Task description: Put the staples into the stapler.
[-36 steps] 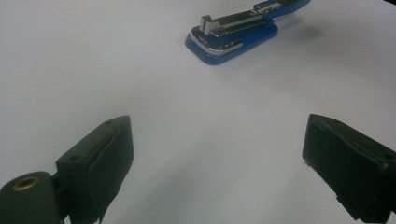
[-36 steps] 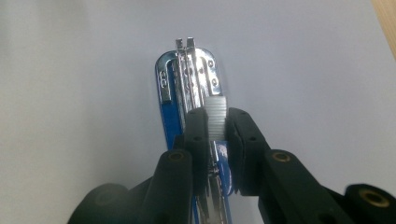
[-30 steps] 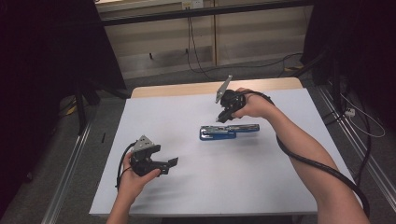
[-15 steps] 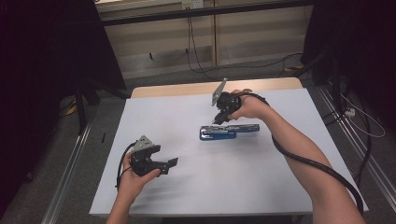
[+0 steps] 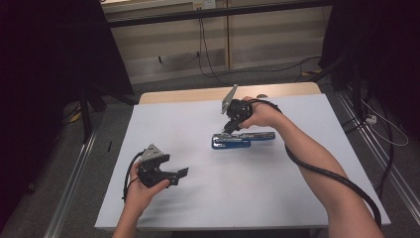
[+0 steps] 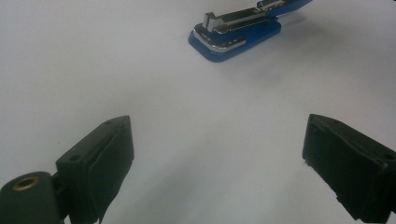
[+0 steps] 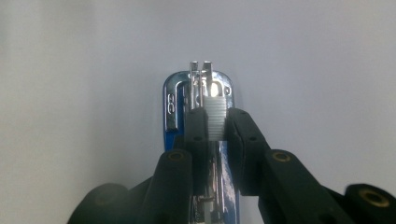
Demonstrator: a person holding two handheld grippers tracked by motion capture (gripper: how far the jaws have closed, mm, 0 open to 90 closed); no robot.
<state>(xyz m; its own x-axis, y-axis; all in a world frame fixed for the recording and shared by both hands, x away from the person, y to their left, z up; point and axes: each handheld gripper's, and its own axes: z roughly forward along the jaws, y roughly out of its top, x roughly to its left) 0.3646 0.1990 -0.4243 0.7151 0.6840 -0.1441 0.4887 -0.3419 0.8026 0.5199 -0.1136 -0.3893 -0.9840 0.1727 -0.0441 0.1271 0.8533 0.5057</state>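
A blue stapler (image 5: 242,140) with a chrome magazine lies flat at the middle of the white table (image 5: 297,198). My right gripper (image 5: 231,127) points down onto its left part. In the right gripper view the jaws (image 7: 215,125) are shut on a pale ribbed strip of staples (image 7: 215,116), right over the stapler's chrome channel (image 7: 201,79). My left gripper (image 5: 182,173) rests near the table's front left, held level and aimed toward the stapler. Its jaws (image 6: 215,154) stand wide open with nothing between them, and the stapler (image 6: 233,35) lies well ahead of them.
Black cables trail from both grippers along the forearms. A wooden strip (image 5: 198,94) edges the table's far side. Metal rails (image 5: 74,188) run along the floor at both sides, with loose cables on the floor behind.
My right gripper has shifted slightly left and down over the stapler, still shut. The left gripper has not moved.
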